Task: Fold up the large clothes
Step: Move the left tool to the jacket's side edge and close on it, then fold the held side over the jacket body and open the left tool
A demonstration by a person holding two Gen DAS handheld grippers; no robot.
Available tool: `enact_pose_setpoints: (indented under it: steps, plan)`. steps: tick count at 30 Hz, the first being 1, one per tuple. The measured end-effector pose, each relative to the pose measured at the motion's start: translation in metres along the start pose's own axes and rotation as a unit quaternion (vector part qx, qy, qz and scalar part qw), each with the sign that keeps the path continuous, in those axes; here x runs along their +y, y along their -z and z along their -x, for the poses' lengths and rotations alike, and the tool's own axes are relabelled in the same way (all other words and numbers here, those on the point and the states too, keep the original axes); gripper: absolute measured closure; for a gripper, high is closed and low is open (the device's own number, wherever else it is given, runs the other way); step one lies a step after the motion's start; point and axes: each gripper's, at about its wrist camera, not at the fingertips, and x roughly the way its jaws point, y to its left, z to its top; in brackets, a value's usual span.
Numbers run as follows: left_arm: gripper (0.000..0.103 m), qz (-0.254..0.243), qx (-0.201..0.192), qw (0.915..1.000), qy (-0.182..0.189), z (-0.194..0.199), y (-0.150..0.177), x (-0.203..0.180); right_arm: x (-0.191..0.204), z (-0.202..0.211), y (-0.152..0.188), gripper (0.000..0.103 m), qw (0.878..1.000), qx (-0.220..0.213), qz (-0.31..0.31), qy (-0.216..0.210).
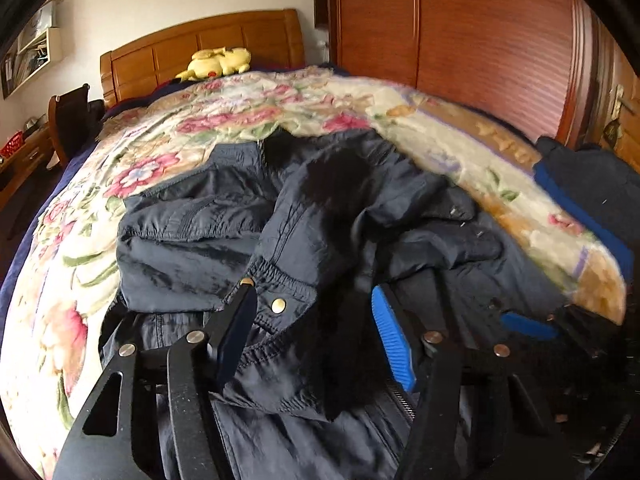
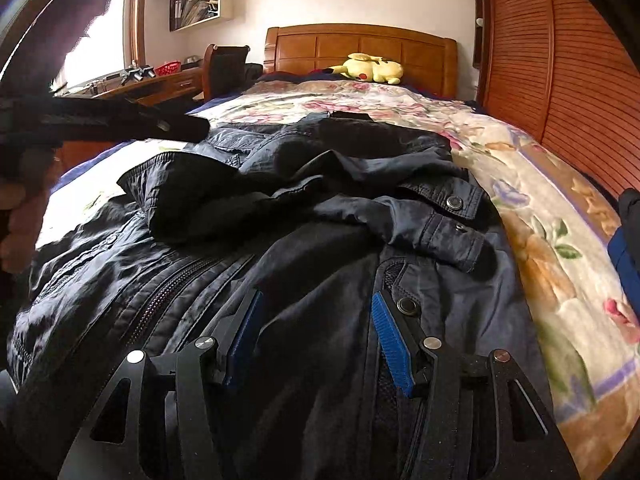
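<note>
Jacket: a dark navy jacket is spread, rumpled, on the floral blanket in the middle of the bed; its zipper is seen at 8 o'clock in the right wrist view.
Sleeve cuff: an elastic cuff with a brass snap is lifted between the fingers of the left gripper.
Left gripper: its fingers are spread wide, with cuff fabric lying between them; whether the pads touch it cannot be told.
Right gripper: the right gripper is held wide apart over the jacket front, nothing being clamped; a dark snap lies just beside its blue pad.
Plush toy: a yellow plush is set at 12 o'clock against the wooden headboard.
Wardrobe: a reddish wardrobe is seen at 2 o'clock.
Other clothing: a dark and blue garment is seen at 3 o'clock in the left wrist view.
</note>
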Motion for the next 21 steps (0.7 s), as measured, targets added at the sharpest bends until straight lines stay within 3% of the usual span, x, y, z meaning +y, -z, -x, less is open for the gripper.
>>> enact_pose_setpoints:
  steps: [4,6,8,11,21]
  plan:
    - [0.048,-0.028,0.033,0.9988,-0.022,-0.015,0.010,-0.004,0.001,-0.001,0.000,0.045,1.000,0.001,0.003,-0.004]
    - [0.058,-0.045,0.037,0.9977,-0.035,-0.016,0.015,-0.003,0.001,-0.002,0.000,0.045,1.000,0.002,0.002,-0.004]
    - [0.078,-0.049,0.045,0.9973,-0.031,-0.016,0.021,0.001,0.001,-0.002,0.000,0.045,1.000,0.003,0.000,-0.005]
    - [0.091,-0.044,0.053,0.9975,-0.014,-0.010,0.030,0.007,0.002,-0.005,-0.001,0.045,1.000,0.005,-0.002,-0.004]
    - [0.094,-0.033,0.033,0.9988,-0.016,0.039,0.071,0.025,0.002,-0.004,0.000,0.045,1.000,0.003,0.003,-0.003]
